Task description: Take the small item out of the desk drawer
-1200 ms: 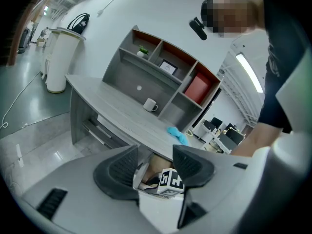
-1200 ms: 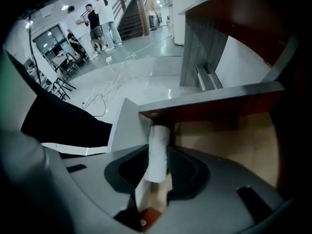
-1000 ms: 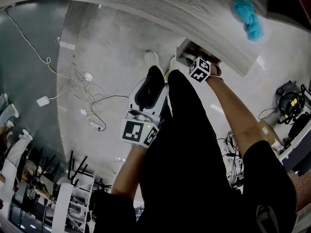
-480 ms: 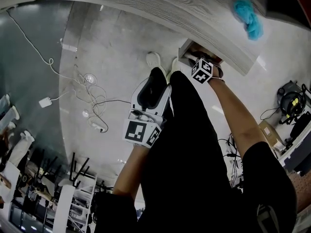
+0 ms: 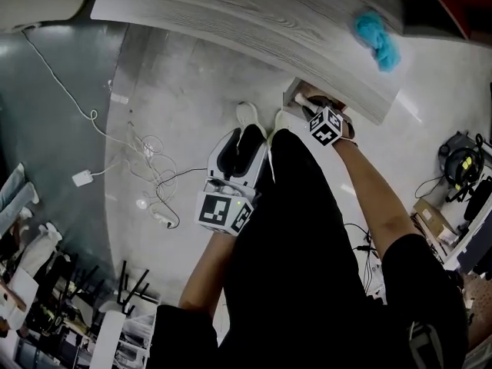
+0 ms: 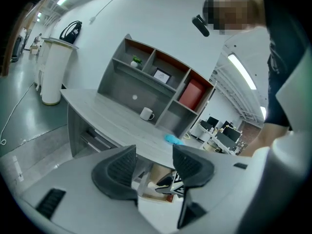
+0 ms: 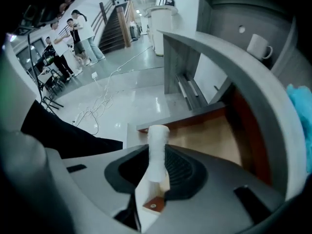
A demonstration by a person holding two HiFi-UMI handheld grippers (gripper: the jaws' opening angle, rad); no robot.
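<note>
Tho unclear overhead, roll [image 7: 156,152], R fingers [image 7: 183,170]

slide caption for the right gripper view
Right gripper clamps a small white cylinder at the open desk drawer.

Right tool [image 7: 157,175] pinches a white cylinder [image 7: 157,147]; left tool [image 6: 154,162] gapes, empty.

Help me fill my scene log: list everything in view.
desk: one, grey wood-grain, ahead of the person
drawer: one, wooden inside, open under the desk
cloth: one, blue, on the desk
mug: one, white, on the desk
shelf unit: one, grey, at the desk's back
cables: several, white, on the floor
small item: one, white, between the right gripper's jaws
left gripper: one, grey, open and empty
right gripper: one, grey, shut on the small item
</note>
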